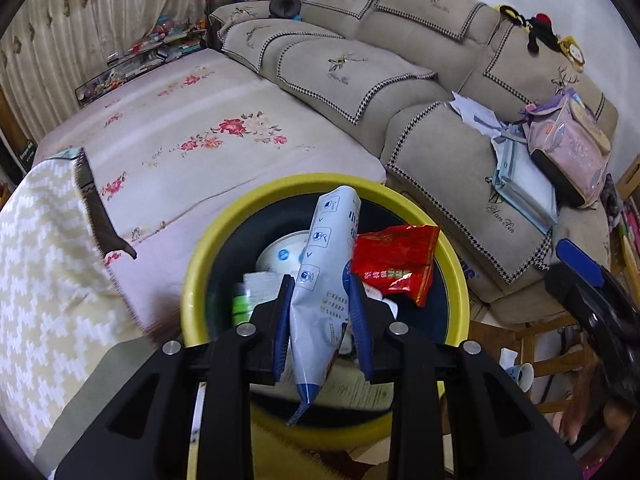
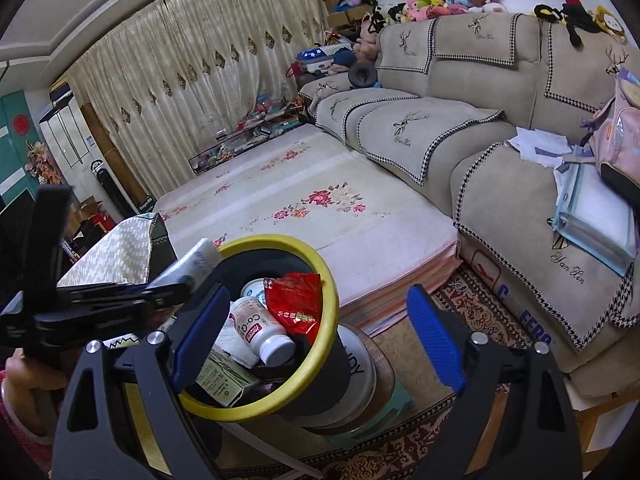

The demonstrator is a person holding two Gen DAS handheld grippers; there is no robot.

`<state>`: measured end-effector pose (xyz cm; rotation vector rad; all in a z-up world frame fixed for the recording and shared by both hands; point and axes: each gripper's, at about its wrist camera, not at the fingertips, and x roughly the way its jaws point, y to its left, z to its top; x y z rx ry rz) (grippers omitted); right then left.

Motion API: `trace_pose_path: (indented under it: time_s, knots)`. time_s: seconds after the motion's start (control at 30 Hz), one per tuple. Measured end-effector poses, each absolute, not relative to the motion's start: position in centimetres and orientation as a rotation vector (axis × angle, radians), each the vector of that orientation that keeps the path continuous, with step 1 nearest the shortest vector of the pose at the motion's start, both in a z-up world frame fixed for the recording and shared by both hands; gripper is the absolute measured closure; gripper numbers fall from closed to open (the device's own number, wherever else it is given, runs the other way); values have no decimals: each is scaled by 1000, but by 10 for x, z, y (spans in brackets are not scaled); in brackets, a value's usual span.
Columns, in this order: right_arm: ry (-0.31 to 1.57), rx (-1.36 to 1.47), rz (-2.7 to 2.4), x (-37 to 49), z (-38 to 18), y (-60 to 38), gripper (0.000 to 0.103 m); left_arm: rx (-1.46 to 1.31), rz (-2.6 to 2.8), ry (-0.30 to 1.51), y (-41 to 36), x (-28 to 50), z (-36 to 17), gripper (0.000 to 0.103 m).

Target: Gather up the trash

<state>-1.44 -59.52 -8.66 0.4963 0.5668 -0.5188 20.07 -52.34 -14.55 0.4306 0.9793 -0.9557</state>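
Observation:
A black bin with a yellow rim [image 1: 192,280] [image 2: 329,308] stands right below both grippers. My left gripper [image 1: 320,282] is shut on a white and blue wrapper [image 1: 326,240] and holds it upright over the bin's mouth. In the right wrist view the left gripper [image 2: 120,296] and the wrapper [image 2: 200,260] show at the bin's left edge. Inside the bin lie a red foil wrapper [image 1: 396,264] [image 2: 296,300], a white pill bottle [image 2: 260,332], a crumpled tissue and a green carton [image 2: 224,384]. My right gripper [image 2: 316,292] is open and empty, just right of the bin.
The bin rests on a round stool [image 2: 360,364] over a patterned rug [image 2: 472,312]. Behind lies a floral mat [image 1: 208,132], with a beige sofa [image 1: 360,80] beyond it. Papers [image 1: 476,116], a folder and a pink backpack [image 1: 568,148] sit on the sofa's right seat.

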Motion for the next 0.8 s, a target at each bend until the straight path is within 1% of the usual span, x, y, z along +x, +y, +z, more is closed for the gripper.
trace_pose_path:
  time_s: [0.03,0.07,0.1,0.13,0.17,0.23,0.27,0.3,0.33,0.37,0.4,0.47,0.6,0.8]
  knots:
    - [566,500,-515,-15,-87,-595,18,439,-944,974,-530,200,-148,72]
    - [565,501,-513,-16,-87,-595,18,442,-936,969,-531,202,-149,68]
    - [563,502,-510,-16,-87,-595,18,444,-920,956,-533,202,-150,54]
    - [562,503,-509,-17,-87,-595,18,442,-900,939,-534,202,-149,49]
    - [561,503,-505,-18,-86,-592,18,434,-885,920,-533,202,-146,45]
    - [559,497,-496,-19,-83,-588,18,405,-868,886,-522,199,-136,44]
    - [560,490,-488,-20,-82,-584,17,391,-863,873,-515,197,-130,39]
    - [563,482,-479,-20,-81,-580,17,365,-854,846,-501,194,-119,29]
    - [566,476,-471,-20,-81,-577,16,347,-843,818,-488,190,-110,24]
    - [574,465,-453,-20,-81,-570,16,330,-816,769,-468,183,-98,14]
    - [581,457,-436,-19,-81,-564,16,326,-795,739,-454,177,-91,9]
    - [590,445,-402,-18,-82,-552,14,319,-737,669,-419,163,-74,5]
    - [593,403,-316,-15,-74,-519,8,268,-586,590,-325,132,-48,5]
    - [560,284,-234,-14,-46,-468,7,192,-276,527,-184,85,-23,5]
